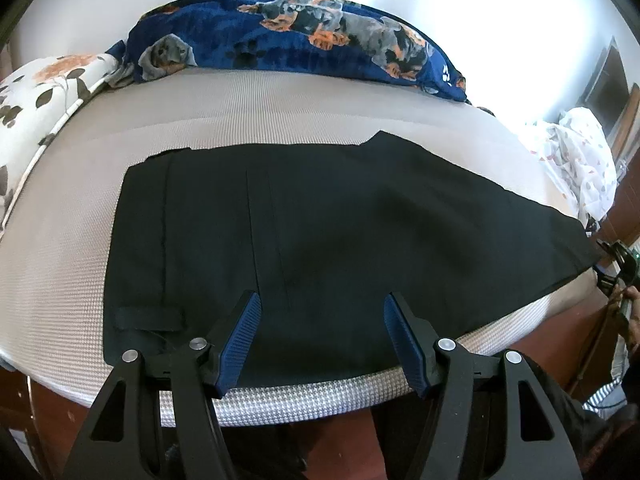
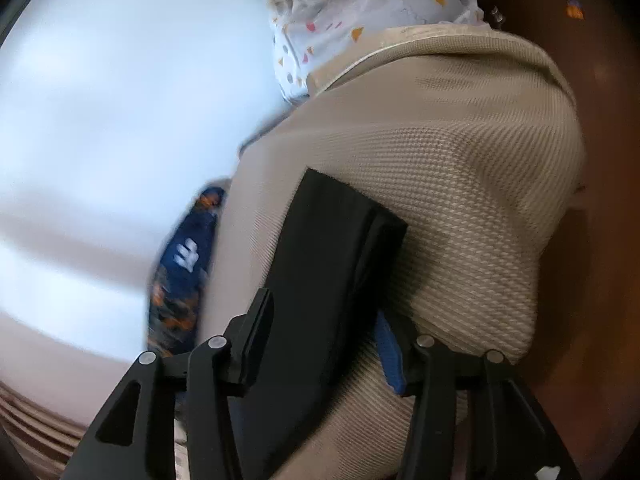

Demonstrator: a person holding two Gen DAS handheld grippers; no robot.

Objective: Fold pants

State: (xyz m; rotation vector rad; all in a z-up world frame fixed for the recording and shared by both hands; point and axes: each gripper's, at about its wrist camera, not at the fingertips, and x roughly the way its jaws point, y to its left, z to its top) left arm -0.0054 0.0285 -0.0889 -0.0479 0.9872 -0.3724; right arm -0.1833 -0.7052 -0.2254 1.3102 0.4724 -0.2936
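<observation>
Black pants lie flat on the beige mattress, waist end at the left, legs running off to the right. My left gripper is open and empty, hovering over the near edge of the pants. In the right wrist view the leg end of the pants lies between the fingers of my right gripper. The jaws stand wide on either side of the cloth, and the view is blurred. The right gripper also shows at the far right edge of the left wrist view.
A blue dog-print blanket lies along the far side of the mattress. A floral pillow is at the left. A crumpled white patterned sheet sits at the right end. Brown floor lies below the mattress edge.
</observation>
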